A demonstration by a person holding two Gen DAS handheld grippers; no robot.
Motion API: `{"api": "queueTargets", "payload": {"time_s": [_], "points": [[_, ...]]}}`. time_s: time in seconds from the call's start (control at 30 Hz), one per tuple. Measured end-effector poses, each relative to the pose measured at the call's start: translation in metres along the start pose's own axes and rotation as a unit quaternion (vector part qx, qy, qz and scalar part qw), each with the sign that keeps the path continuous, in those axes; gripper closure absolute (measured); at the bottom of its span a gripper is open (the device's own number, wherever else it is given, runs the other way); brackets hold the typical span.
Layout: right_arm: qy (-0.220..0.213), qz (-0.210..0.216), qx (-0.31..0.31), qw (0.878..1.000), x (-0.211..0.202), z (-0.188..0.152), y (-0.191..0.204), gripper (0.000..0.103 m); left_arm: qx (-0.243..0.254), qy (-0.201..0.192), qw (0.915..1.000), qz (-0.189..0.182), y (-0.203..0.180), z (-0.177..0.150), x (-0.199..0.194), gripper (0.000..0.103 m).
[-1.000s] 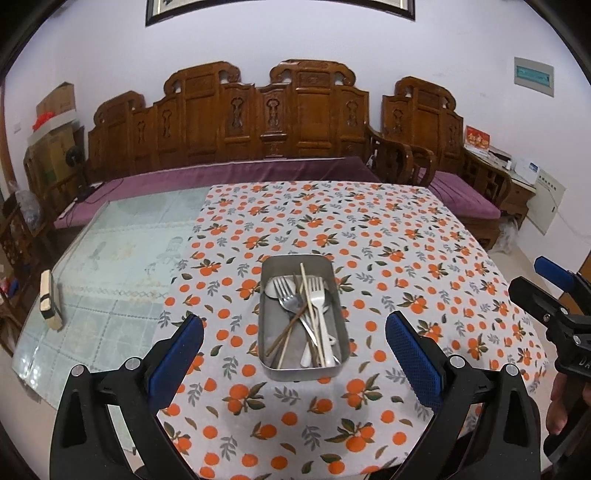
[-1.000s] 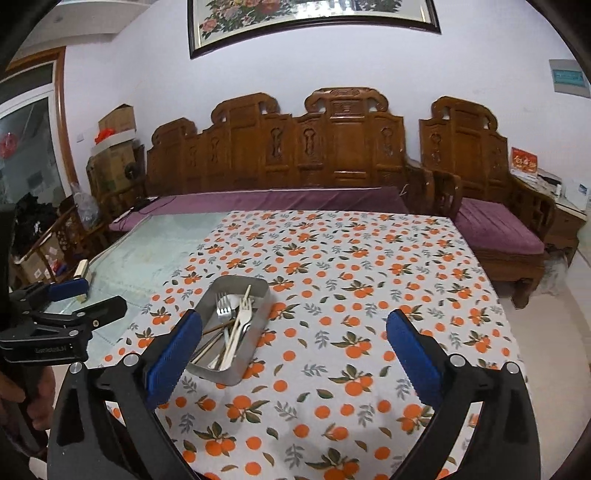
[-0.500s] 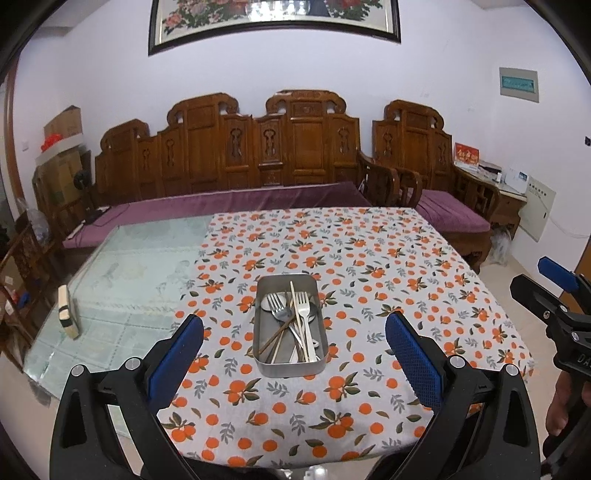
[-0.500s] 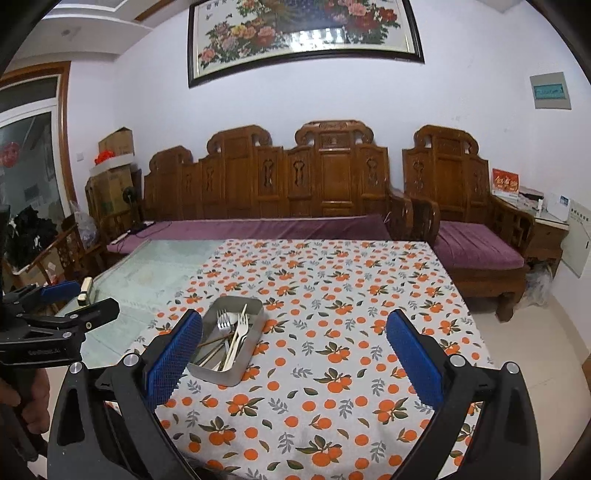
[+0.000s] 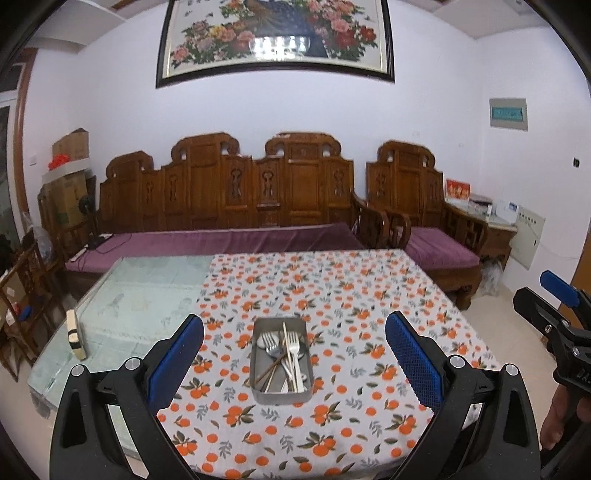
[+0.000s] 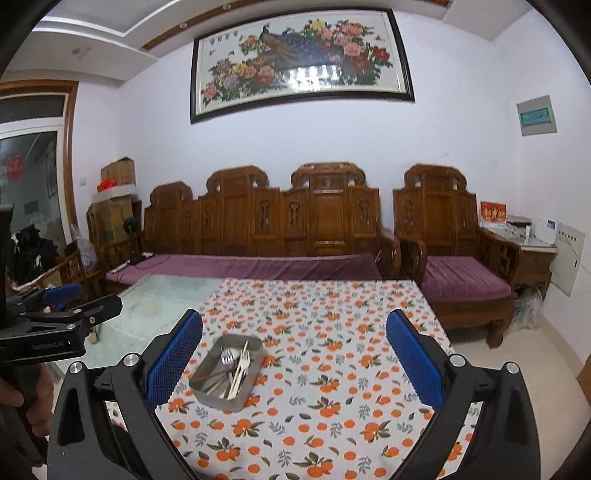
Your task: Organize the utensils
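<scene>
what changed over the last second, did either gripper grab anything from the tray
Neither grabbed anything. Both the left gripper and the right gripper pulled back and tilted up from the table, so the rectangular metal tray looks smaller and the framed flower painting has come into view. Both grippers stayed open and empty. The forks and wooden chopsticks lie in the tray as before.

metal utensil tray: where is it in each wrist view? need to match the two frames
Left wrist: metal tray sits lower centre, between the open left gripper fingers, long side pointing away from the camera.
Right wrist: same tray sits lower left, beside the right gripper's left finger, turned diagonally.
Shared landmark: the framed peony painting above the carved wooden bench.
</scene>
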State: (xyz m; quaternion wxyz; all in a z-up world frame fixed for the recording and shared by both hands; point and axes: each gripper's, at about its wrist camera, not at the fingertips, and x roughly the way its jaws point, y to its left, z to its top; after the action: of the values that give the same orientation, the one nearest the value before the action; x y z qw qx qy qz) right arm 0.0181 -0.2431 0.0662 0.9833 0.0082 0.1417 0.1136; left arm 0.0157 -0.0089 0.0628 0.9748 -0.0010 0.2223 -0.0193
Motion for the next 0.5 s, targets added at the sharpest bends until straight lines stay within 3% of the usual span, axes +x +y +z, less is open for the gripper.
{"api": "queueTargets", "payload": {"time_s": [0.2,0.5], "points": [[-0.018,-0.001,-0.004,1.000,-0.014,0.014,0.002,0.003,-0.008,-0.025,0.9996,-0.004,-0.002,0.013,-0.017,0.008],[-0.019,-0.001,-0.001,1.000,-0.014,0.016,0.000,0.003,-0.005,-0.033,0.9994,-0.004,-0.006,0.015,-0.022,0.008]]}}
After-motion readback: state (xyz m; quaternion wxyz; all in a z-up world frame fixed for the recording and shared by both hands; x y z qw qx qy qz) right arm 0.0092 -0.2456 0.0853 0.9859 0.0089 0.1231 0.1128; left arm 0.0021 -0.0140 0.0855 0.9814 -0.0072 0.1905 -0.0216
